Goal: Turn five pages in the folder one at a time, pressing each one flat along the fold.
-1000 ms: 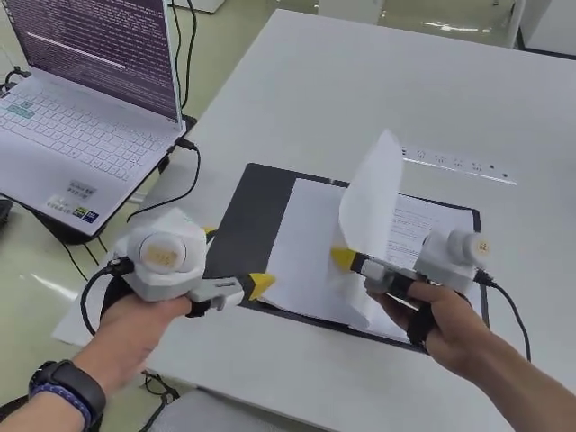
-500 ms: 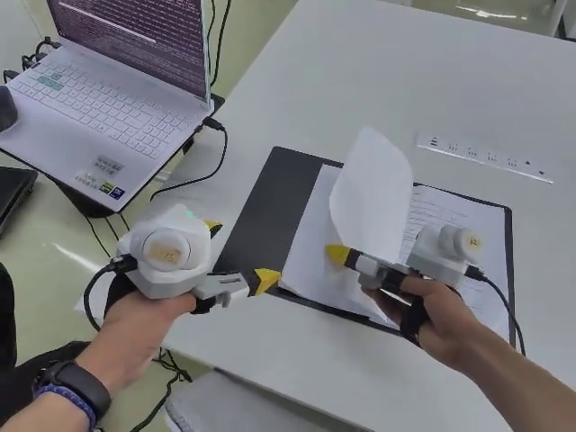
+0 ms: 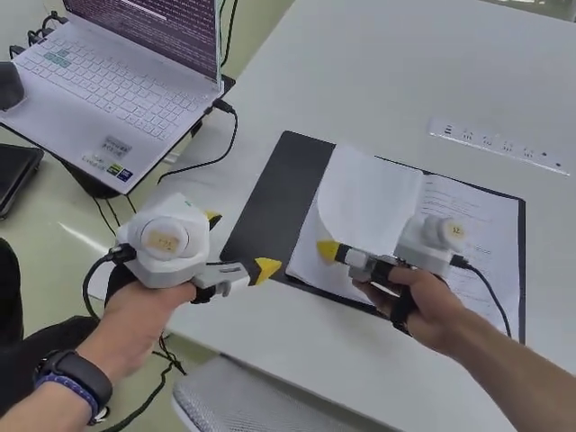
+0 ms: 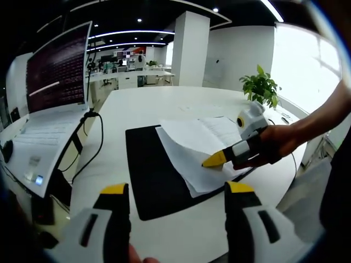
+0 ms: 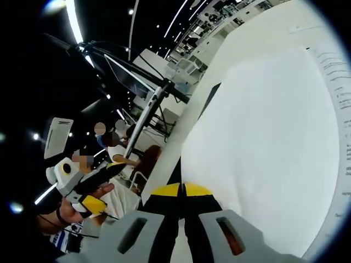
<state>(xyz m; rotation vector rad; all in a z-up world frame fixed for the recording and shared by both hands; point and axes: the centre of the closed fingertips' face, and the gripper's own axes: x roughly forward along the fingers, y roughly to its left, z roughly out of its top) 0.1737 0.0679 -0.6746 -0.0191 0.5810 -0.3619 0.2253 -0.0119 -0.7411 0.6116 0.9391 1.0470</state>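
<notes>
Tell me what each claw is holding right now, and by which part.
The right claw is shut on a white page, pinching its bottom edge, the one nearest the person. The left claw is open and holds nothing.

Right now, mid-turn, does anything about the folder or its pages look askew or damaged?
Only the page pinched in the right gripper: it bows up over the folder, not yet flat along the fold. In the left gripper view the sheets beneath it look slightly fanned at their edges. No tears or spills show.

Open black folder (image 3: 274,202) and power strip (image 3: 499,146) on white table (image 3: 378,63)
</notes>
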